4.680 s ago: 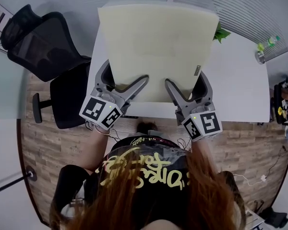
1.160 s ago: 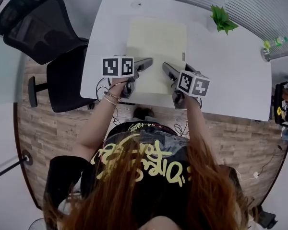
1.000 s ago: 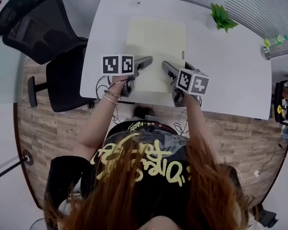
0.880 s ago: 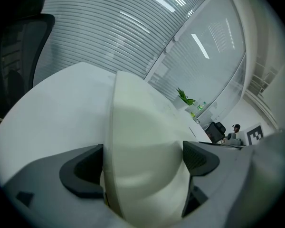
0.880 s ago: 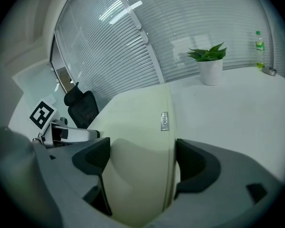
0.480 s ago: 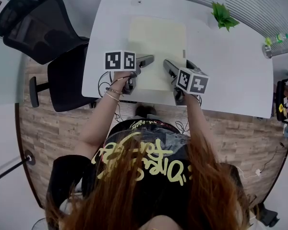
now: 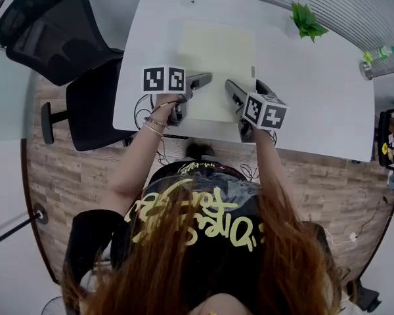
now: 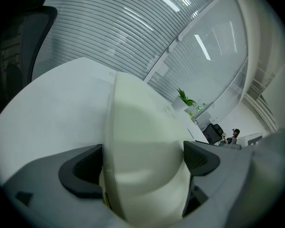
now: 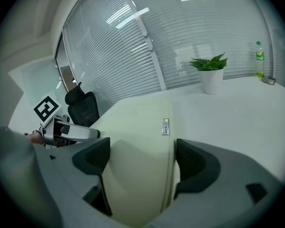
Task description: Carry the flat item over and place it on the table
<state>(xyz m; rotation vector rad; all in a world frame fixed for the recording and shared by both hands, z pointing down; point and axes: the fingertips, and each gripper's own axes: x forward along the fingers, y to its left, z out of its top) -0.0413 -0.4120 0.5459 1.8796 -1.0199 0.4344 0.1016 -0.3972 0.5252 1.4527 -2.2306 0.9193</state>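
A flat cream foam pad (image 7: 217,58) lies on the white table (image 7: 315,97), its near edge close to the table's front edge. My left gripper (image 7: 200,81) holds the pad's near left part and my right gripper (image 7: 233,87) its near right part. In the left gripper view the pad (image 8: 142,122) fills the gap between the jaws of the left gripper (image 8: 142,163). In the right gripper view the pad (image 9: 137,127), with a small label (image 9: 165,126), fills the jaws of the right gripper (image 9: 142,158). Both are shut on it.
A potted plant (image 7: 307,21) stands at the table's far right, with a green bottle (image 7: 374,56) beyond it. A black office chair (image 7: 52,38) stands left of the table. Bare table lies right of the pad. Window blinds (image 9: 180,42) run behind the table.
4.7 s ago I held the pad raised and tilted over the table's near edge; now it lies flat on the table. Over the last second the grippers have barely moved.
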